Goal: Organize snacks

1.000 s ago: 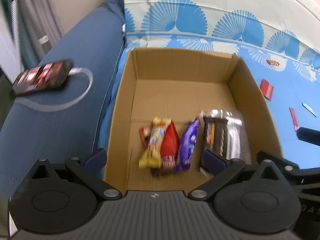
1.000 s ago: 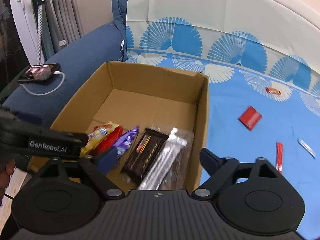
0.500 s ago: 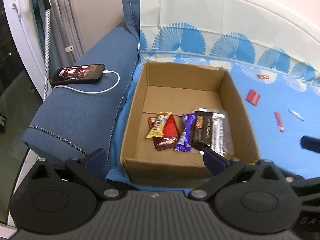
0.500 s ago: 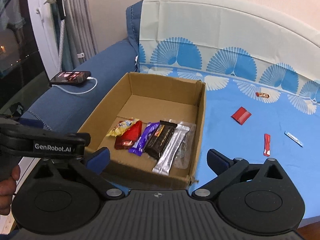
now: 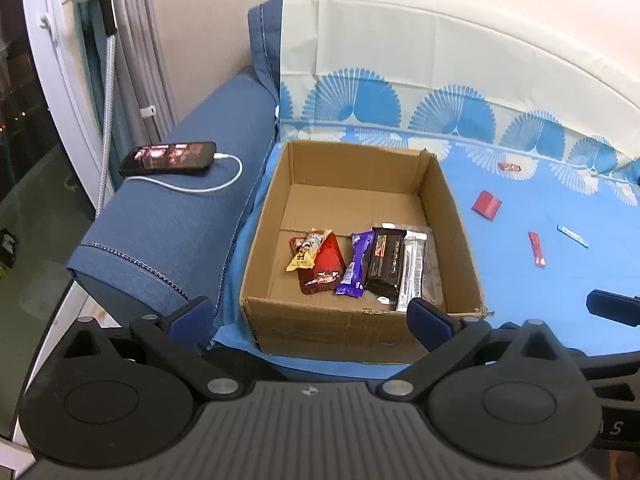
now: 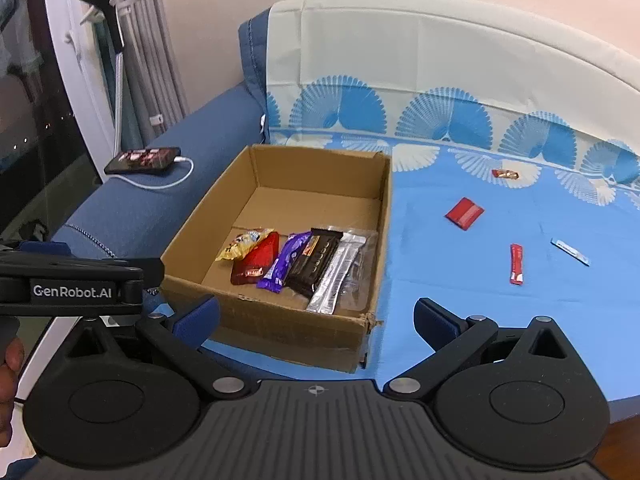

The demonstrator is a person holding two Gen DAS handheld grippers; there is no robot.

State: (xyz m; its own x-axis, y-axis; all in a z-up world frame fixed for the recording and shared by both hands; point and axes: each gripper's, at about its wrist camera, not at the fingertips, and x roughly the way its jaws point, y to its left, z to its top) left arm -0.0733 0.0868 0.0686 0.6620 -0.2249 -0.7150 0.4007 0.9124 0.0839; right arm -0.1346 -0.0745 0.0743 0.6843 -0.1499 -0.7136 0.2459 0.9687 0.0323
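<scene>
The right hand-held gripper [image 6: 316, 320] has just been opening; its jaws now stand wide apart with nothing between them. The left hand-held gripper [image 5: 308, 320] is likewise spread and empty. Both hang back from the box [image 6: 280, 320], tilted down and forward at it, side by side, the left one's body showing at the left edge of the right wrist view.

Just ahead of the right gripper stands the open box on the blue sheet [image 6: 480, 300]. Five snacks lie in a row along its near end: a yellow pack [image 6: 242, 245], a red pouch [image 6: 256, 260], a purple bar [image 6: 286, 266], a dark bar [image 6: 316, 262] and a silver pack [image 6: 340, 276].

Farther out, ahead and to the right, four snacks lie loose on the sheet, well apart: a red stick [image 6: 516, 264], a red square [image 6: 464, 213], a blue-white sachet [image 6: 570, 252] and a small wrapper [image 6: 505, 174] near the backrest.

The next step is likely to fetch one of these. The red stick looks nearest; the right gripper should swing right, come down steeply with its fingers across the stick's narrow width, and press lightly into the soft sheet before closing, since flat wrappers slip. Placing it beside the silver pack would keep the row tidy.

A phone [image 6: 142, 160] lies on the armrest, left of the box.
</scene>
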